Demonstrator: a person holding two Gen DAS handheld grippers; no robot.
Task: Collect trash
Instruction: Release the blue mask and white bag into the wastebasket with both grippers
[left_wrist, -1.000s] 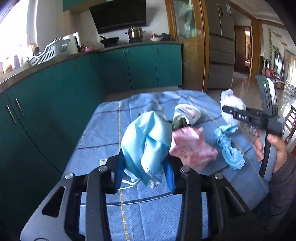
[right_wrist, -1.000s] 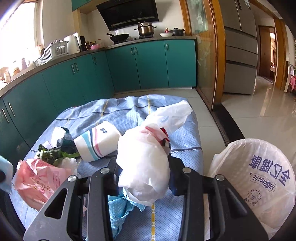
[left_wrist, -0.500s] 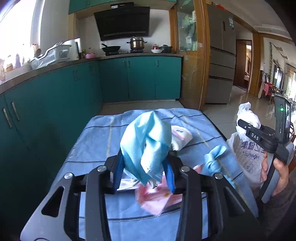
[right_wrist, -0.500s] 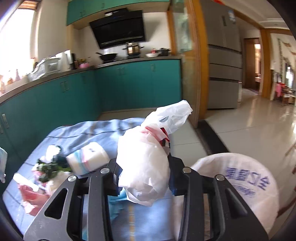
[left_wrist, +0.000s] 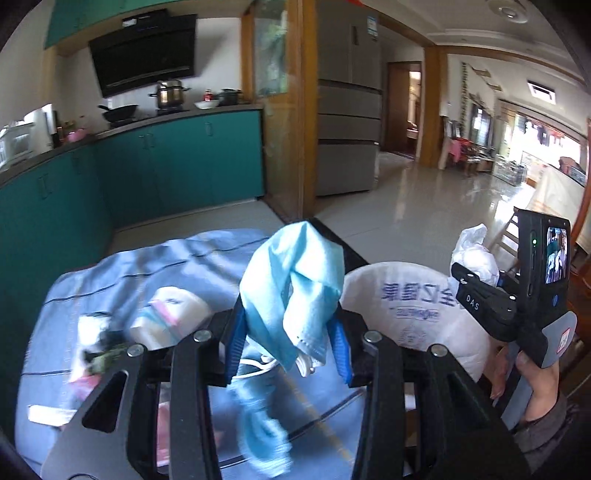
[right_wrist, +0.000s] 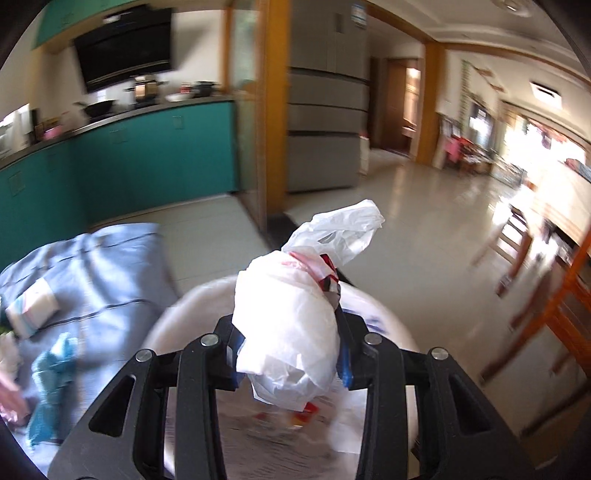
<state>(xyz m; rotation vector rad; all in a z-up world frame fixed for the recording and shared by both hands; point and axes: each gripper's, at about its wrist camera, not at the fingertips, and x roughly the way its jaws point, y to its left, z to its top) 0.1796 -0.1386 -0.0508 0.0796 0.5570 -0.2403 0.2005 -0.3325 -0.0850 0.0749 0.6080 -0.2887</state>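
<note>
The left claw (left_wrist: 288, 349) is clamped on a blue face mask (left_wrist: 295, 284) above the cloth-covered surface (left_wrist: 122, 266). The right claw (right_wrist: 290, 356), clamped on a knotted white plastic bag (right_wrist: 291, 332), hangs over the open trash bag (right_wrist: 380, 325) beside the surface.

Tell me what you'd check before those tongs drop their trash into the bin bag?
1. Right tongs shut on the white plastic bag: ok.
2. Right tongs above the bin bag opening: ok.
3. Left tongs shut on the blue face mask: ok.
4. Left tongs over the bin bag: not ok; the tablecloth shows below.
5. Room inside the bin bag: cannot tell, blurred.
</note>
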